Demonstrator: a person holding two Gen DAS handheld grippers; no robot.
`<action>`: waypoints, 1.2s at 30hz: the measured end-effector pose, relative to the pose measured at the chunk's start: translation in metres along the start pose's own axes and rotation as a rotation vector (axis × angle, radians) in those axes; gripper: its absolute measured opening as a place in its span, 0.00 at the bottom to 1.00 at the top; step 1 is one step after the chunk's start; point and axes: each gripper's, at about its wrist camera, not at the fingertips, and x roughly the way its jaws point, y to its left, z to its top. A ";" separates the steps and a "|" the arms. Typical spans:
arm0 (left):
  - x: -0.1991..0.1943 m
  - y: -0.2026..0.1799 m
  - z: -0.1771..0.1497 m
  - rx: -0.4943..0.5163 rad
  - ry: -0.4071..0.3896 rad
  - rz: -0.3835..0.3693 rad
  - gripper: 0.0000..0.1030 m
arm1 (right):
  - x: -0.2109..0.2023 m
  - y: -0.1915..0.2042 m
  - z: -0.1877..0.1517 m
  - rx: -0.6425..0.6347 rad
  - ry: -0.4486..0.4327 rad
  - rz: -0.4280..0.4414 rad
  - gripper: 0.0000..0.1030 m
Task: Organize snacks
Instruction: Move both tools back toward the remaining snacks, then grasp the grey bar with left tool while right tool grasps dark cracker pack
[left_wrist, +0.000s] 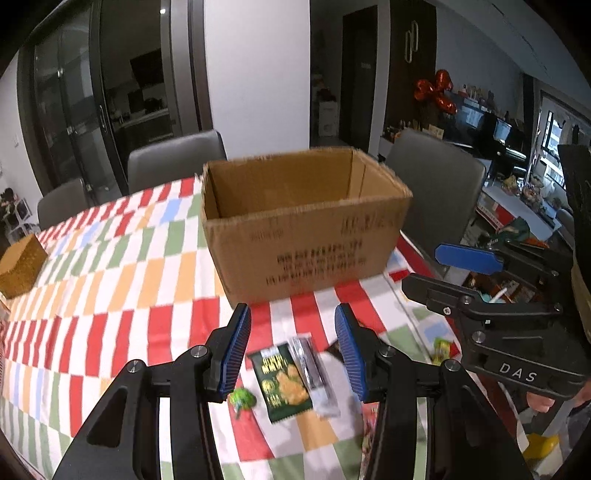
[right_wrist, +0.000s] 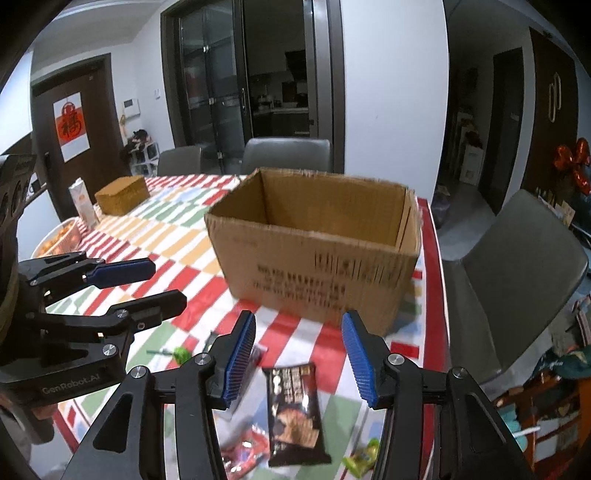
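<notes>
While both of my grippers hang over the checked red, green and orange tablecloth (left_wrist: 110, 266), neither holds anything. My left gripper (left_wrist: 293, 350) has its blue-padded jaws partly apart above a dark green snack packet (left_wrist: 282, 382), with a silvery wrapper (left_wrist: 314, 369) beside it. My right gripper (right_wrist: 299, 354) stands equally apart over a dark brown snack packet (right_wrist: 295, 410) lying flat on the cloth. Beyond both sits the open brown cardboard box (right_wrist: 314, 266); I see nothing inside it from here. A small green candy (left_wrist: 242, 400) lies near the left pad.
</notes>
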 end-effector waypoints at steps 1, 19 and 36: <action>0.002 0.000 -0.005 -0.004 0.008 -0.006 0.45 | 0.001 0.000 -0.004 0.002 0.008 0.002 0.49; 0.044 0.003 -0.062 -0.009 0.161 -0.051 0.44 | 0.049 0.006 -0.067 0.023 0.222 0.030 0.49; 0.102 0.004 -0.061 -0.020 0.292 -0.120 0.29 | 0.094 0.000 -0.082 0.058 0.324 0.031 0.56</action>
